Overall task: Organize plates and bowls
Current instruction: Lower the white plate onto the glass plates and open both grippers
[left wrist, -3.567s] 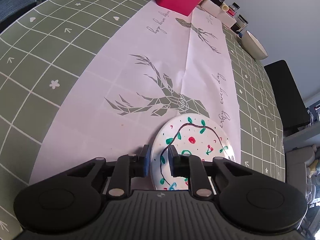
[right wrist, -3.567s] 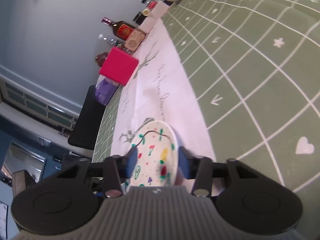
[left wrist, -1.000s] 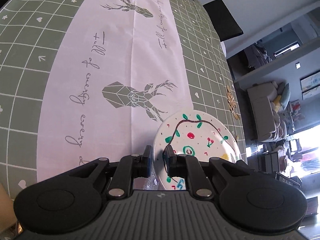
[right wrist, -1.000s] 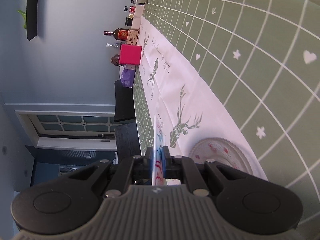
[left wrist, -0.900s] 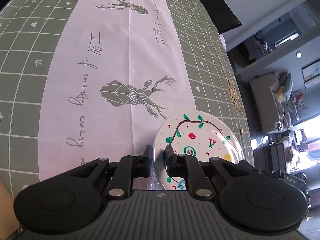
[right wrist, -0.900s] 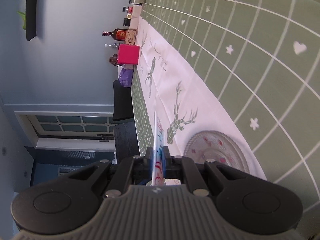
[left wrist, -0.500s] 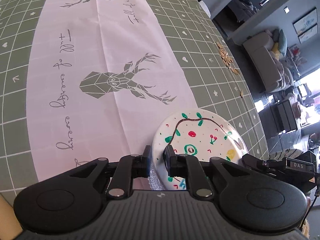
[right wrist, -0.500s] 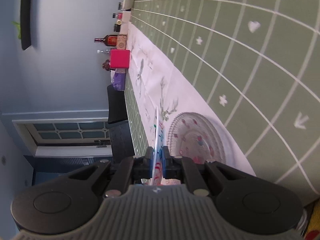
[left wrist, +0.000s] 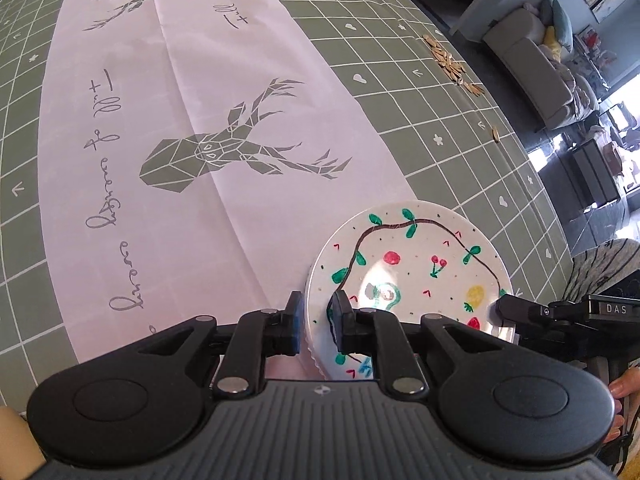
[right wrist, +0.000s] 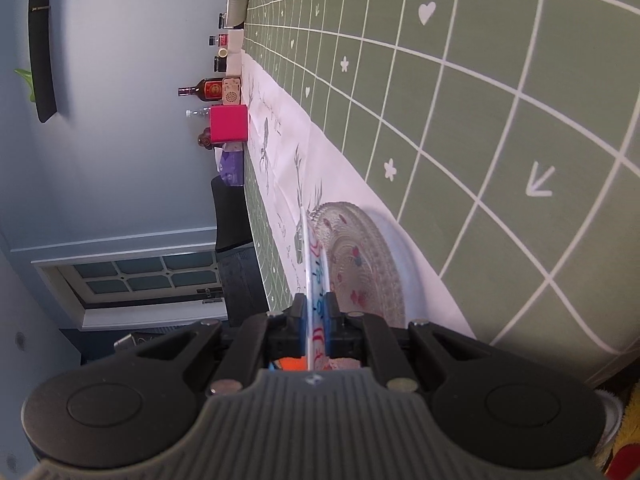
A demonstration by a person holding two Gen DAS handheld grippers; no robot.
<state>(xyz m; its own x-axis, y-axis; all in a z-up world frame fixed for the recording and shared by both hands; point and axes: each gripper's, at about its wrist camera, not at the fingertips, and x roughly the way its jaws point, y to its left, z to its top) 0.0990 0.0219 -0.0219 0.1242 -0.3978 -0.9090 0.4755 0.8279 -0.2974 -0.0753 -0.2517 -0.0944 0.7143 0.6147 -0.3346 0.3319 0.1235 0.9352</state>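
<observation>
Left gripper [left wrist: 316,326] clamped on the near rim of the white round plate painted with a vine and fruits [left wrist: 416,264], held just above the pale pink table runner with grey deer prints [left wrist: 192,120]. Right gripper [right wrist: 315,322] closed on the opposite rim of the same plate, seen edge-on there. Under it, a clear ribbed glass plate [right wrist: 360,256] lying flat on the runner, on the green checked tablecloth [right wrist: 460,100].
</observation>
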